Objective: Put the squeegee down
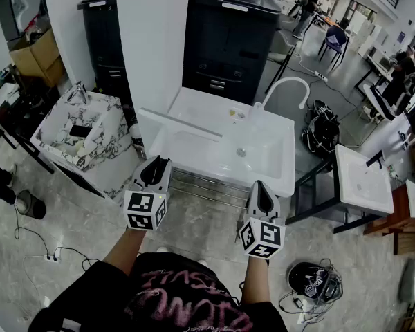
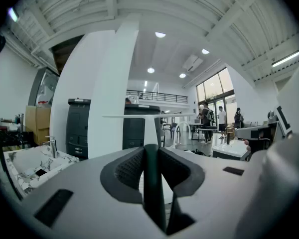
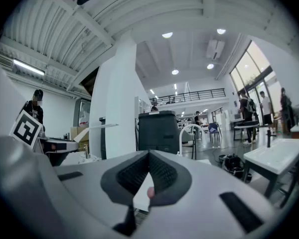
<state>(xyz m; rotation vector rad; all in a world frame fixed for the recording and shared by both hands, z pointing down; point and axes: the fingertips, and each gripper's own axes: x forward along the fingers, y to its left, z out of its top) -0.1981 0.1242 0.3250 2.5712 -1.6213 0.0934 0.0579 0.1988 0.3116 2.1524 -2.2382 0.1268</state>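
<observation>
- The left gripper (image 2: 150,149) has its jaws clamped on the dark handle of the squeegee (image 2: 153,183). The handle runs straight out between the pads to a white crossbar blade.
- In the head view the squeegee (image 1: 180,124) is held off the surface, and its blade crosses the left part of the white sink (image 1: 285,180).
- The right gripper (image 3: 149,156) holds nothing (its jaw tips meet in a narrow V). It sits level before the sink's front edge, well apart from the left gripper (image 1: 154,169).
- A curved white faucet (image 1: 291,84) stands at the sink's back.
</observation>
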